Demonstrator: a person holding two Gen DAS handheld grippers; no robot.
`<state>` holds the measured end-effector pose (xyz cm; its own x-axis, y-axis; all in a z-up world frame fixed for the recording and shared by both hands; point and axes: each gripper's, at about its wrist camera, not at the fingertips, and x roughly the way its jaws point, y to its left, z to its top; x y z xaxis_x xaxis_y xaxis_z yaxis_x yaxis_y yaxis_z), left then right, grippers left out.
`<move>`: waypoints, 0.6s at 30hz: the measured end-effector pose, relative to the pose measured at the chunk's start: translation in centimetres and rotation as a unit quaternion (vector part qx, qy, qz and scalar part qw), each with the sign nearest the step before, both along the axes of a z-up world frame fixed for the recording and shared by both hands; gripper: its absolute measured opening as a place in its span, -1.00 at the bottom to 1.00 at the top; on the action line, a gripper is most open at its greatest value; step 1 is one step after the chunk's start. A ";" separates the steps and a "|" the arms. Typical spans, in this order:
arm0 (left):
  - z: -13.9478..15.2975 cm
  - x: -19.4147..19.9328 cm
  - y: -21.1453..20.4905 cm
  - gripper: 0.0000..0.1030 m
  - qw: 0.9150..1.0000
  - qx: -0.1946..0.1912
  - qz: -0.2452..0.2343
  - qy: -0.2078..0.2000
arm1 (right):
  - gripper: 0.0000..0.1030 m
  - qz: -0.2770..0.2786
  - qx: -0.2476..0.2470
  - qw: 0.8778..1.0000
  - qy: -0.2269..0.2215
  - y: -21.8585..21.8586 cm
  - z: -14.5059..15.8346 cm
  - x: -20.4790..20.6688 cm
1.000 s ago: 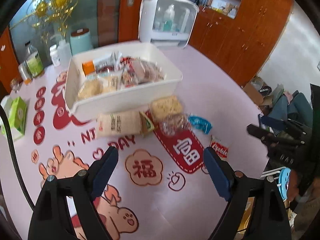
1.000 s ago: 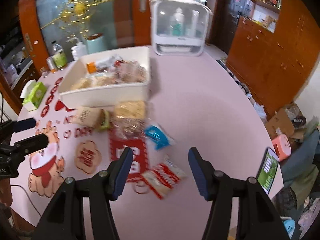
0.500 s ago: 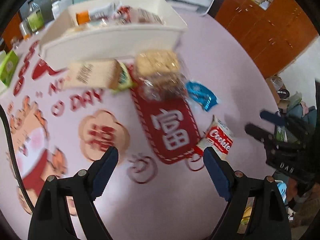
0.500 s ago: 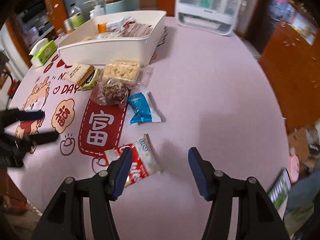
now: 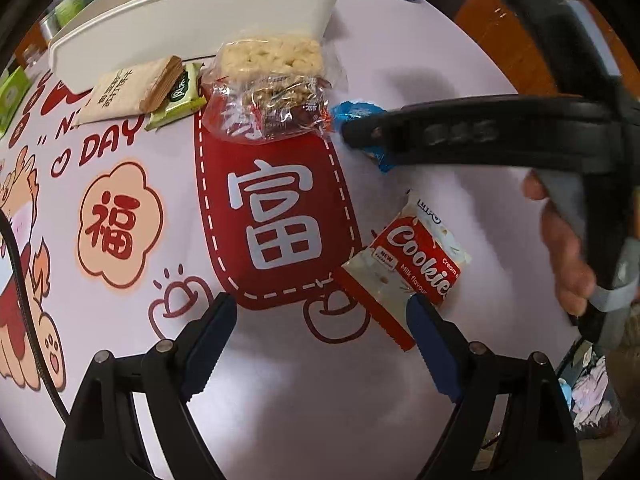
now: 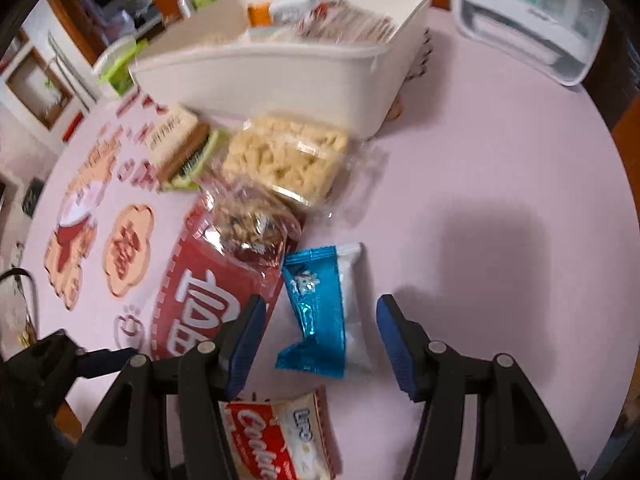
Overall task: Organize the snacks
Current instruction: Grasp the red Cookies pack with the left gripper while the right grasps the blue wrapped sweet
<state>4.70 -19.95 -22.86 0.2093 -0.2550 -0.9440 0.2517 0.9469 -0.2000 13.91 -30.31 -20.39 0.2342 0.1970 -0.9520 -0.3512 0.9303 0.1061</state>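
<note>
A white bin holds several snacks. Loose on the pink table lie a beige wafer pack, a green bar, a rice-cracker pack, a clear nut-candy pack, a blue packet and a red-white Cookies packet. My left gripper is open low over the table, the Cookies packet by its right finger. My right gripper is open with the blue packet between its fingers; it also crosses the left wrist view.
A white dispenser box stands behind the bin at the right. A green tissue box sits at the far left. The tablecloth carries red printed patches. The table edge curves off to the right.
Both grippers have moved down and forward toward the loose snacks. The right gripper now straddles the blue packet; the left has come close to the Cookies packet. Both stay open.
</note>
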 end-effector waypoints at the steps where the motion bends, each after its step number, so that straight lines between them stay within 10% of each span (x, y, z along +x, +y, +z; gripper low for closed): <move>1: 0.0 -0.1 -0.1 0.67 1.000 -0.001 0.002 -0.001 | -0.12 0.001 -0.004 1.000 0.006 0.1 -0.4 0.0; 18: -1.7 -0.2 -9.7 0.67 0.987 0.050 -0.149 -0.034 | -0.41 -0.124 0.031 0.992 0.007 -9.7 -0.1 -2.6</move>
